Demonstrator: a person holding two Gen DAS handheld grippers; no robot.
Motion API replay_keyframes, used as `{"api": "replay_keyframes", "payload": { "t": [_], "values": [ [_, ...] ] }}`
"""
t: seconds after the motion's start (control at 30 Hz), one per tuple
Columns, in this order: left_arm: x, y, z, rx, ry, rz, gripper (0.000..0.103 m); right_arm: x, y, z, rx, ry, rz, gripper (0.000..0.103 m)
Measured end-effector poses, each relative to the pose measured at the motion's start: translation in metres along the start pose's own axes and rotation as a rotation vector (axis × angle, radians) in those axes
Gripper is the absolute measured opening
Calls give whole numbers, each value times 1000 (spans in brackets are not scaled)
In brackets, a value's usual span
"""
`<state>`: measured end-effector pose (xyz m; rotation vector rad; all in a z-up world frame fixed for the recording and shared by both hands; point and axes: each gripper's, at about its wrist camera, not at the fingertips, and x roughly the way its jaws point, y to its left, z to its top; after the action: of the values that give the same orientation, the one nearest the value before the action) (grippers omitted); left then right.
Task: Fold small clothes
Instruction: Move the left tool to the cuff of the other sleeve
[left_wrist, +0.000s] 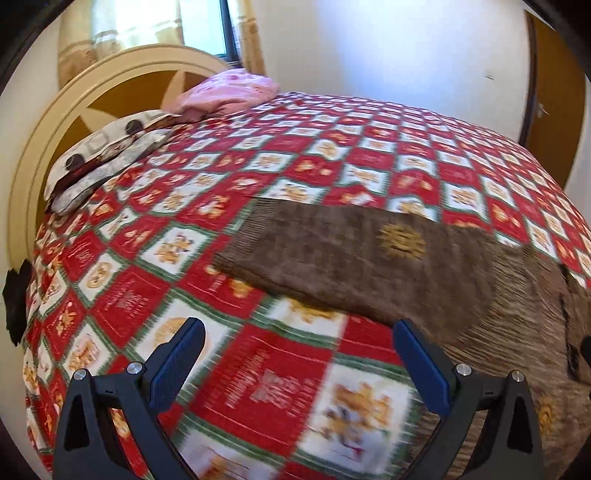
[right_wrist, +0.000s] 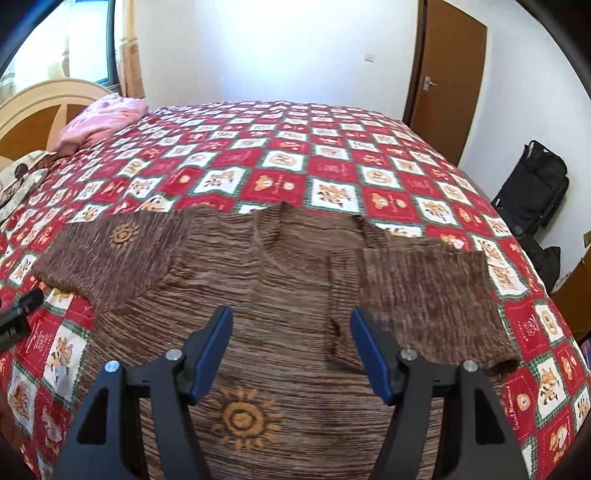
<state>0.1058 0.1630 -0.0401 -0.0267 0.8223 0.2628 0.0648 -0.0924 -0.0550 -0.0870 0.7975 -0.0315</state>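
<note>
On red patchwork bedspread (right_wrist: 332, 162): brown knit sweater (right_wrist: 280, 295) spread flat, sun motifs on chest and one sleeve, both sleeves out sideways. Right gripper (right_wrist: 291, 325) above sweater chest, jaws apart, holding nothing. Left gripper (left_wrist: 299, 332) above bare bedspread just beside sweater sleeve (left_wrist: 332, 254), jaws wide, nothing between. Pink pillow (right_wrist: 103, 118) by headboard (left_wrist: 55, 122). Black bag (right_wrist: 532, 188) on floor against wall.

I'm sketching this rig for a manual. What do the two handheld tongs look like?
Both match: the left tongs and right tongs have matte black angular frames with triangular cutouts, silver round bolt heads at the joints, and flat blue fingers with finely textured inner faces. No cables, labels or sleeves are visible.
</note>
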Motion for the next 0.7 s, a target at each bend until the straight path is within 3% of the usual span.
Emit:
{"api": "replay_keyframes", "payload": {
  "t": [0.27, 0.7],
  "values": [
    [23, 33, 9, -76, 33, 84, 102, 8, 15, 3, -32, 25, 3, 70],
    [38, 40, 8, -92, 64, 91, 102, 24, 36, 5, -87, 64, -24, 70]
  ]
}}
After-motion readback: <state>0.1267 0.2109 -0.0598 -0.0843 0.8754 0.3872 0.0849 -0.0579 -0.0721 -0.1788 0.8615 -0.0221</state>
